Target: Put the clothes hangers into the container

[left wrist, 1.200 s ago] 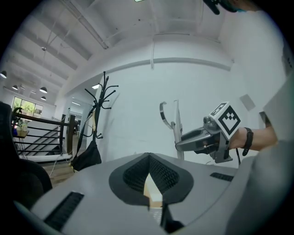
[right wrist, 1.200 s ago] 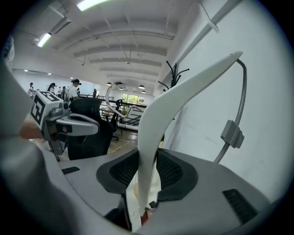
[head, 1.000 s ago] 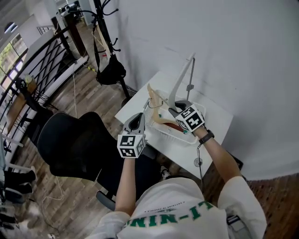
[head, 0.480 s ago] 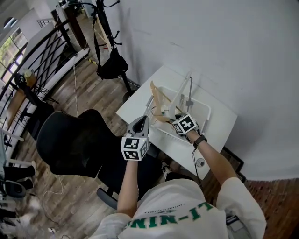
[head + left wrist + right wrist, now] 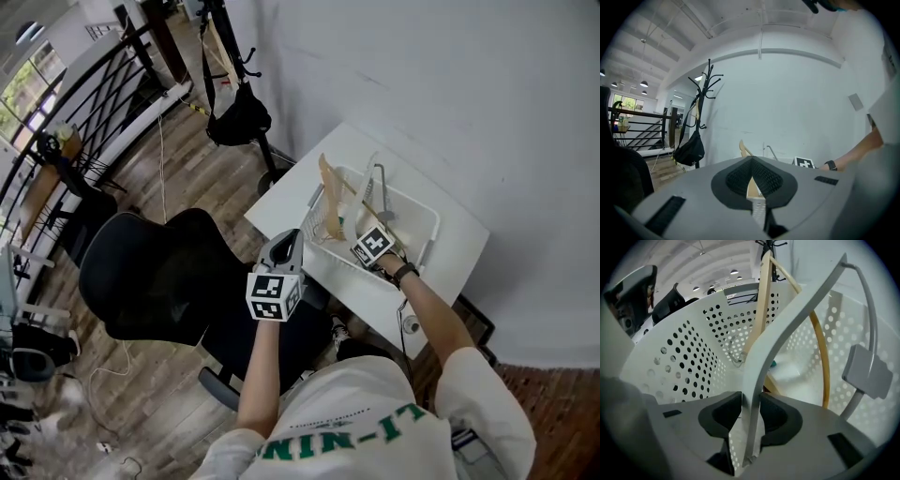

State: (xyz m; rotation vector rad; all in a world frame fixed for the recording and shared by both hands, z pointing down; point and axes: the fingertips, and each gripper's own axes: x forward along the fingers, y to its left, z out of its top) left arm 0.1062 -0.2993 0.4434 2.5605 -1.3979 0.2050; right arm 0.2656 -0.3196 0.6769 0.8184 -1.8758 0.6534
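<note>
Right claw clenched on hanger inside container – left claw idle

The right gripper (image 5: 751, 416) is pointing steeply down into the white perforated plastic container (image 5: 427, 220) and clamping one arm of the pale grey plastic clothes hanger (image 5: 787, 319), whose body is standing in the container. A light wooden clothes hanger (image 5: 761, 305) is leaning inside at eleven o'clock of that claw. The container is sitting on a white table (image 5: 375, 292). The left gripper (image 5: 752, 180) – pads pressed together, gripping nothing – is hovering at the container's seven o'clock in the head view.

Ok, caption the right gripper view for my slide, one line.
Right gripper clamped on a pale grey hanger inside the perforated white container, a wooden hanger leaning behind it.
</note>
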